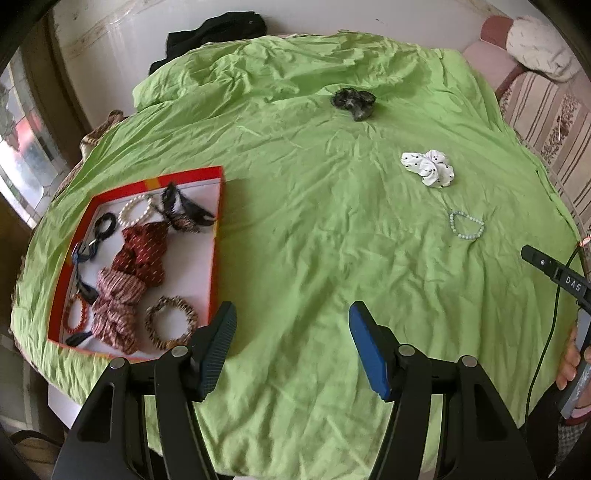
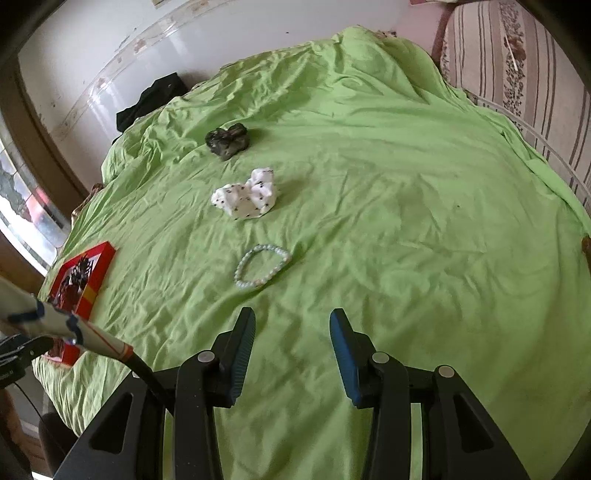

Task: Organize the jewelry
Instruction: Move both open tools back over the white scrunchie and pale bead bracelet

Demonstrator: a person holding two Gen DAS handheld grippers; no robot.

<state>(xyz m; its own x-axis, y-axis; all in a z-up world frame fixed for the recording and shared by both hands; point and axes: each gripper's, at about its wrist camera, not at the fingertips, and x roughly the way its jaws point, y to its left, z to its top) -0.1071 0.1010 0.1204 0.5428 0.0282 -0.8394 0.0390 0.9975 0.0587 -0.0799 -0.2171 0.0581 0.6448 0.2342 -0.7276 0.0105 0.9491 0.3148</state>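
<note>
A red-rimmed tray (image 1: 217, 236) lies at the left on the green cloth; it holds several scrunchies, bracelets and hair ties. My left gripper (image 1: 291, 317) is open and empty, just right of the tray's near corner. A pale green bead bracelet (image 2: 263, 265) lies on the cloth a little ahead of my right gripper (image 2: 291, 325), which is open and empty. The bracelet also shows in the left wrist view (image 1: 466, 225). Beyond it lie a white dotted scrunchie (image 2: 245, 199) and a dark scrunchie (image 2: 228, 141). The tray's corner shows in the right wrist view (image 2: 105, 258).
The green cloth (image 1: 314, 229) covers a round table and is wrinkled. Black fabric (image 1: 218, 31) lies at the far edge by the wall. A striped chair (image 2: 517, 66) stands at the right. The other gripper's body (image 1: 557, 277) shows at the right edge.
</note>
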